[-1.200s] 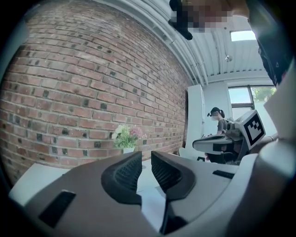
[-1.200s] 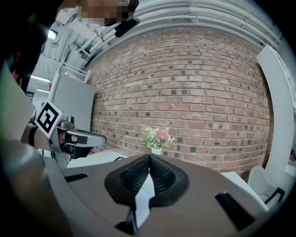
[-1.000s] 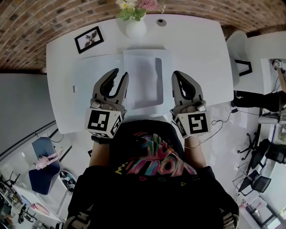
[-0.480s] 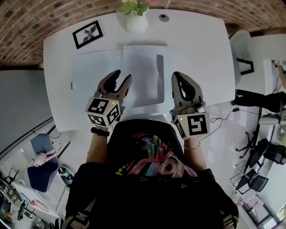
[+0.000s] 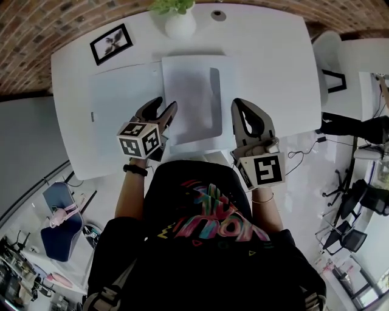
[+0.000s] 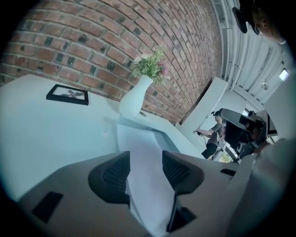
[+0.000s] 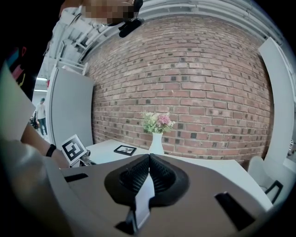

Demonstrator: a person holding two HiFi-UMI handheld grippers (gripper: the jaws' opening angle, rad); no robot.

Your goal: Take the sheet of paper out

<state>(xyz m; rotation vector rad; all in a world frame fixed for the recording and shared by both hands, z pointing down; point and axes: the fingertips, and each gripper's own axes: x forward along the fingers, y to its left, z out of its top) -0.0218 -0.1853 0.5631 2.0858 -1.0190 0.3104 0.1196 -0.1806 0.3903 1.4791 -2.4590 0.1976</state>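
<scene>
Nearest, the left gripper (image 5: 166, 105) points down at the near left edge of the sheet (image 5: 193, 91). Its jaws have just been opening and stand wide apart. In the left gripper view the sheet runs between them with neither pad pressing on it, so they hold nothing. Whether the tips touch the worktop (image 5: 267, 67) cannot be told.

Beside it, the right gripper (image 5: 237, 104) hangs by the sheet's right edge. Its jaws are closed tip to tip with nothing between them.

The sheet lies flat at the middle of the white worktop, long side running away from the person, with a grey strip along its right part. A paler folder (image 5: 121, 103) lies flat to its left, and the sheet's left edge meets the folder's right side. Whether the sheet sits inside any part of the folder cannot be told.

Farther off, a black frame (image 5: 111, 44) lies at the far left. A white vase (image 5: 180, 25) stands just beyond the sheet's far edge and holds flowers (image 5: 173, 5). A round grommet (image 5: 218, 14) sits to the vase's right, near the brick wall (image 5: 61, 24).
</scene>
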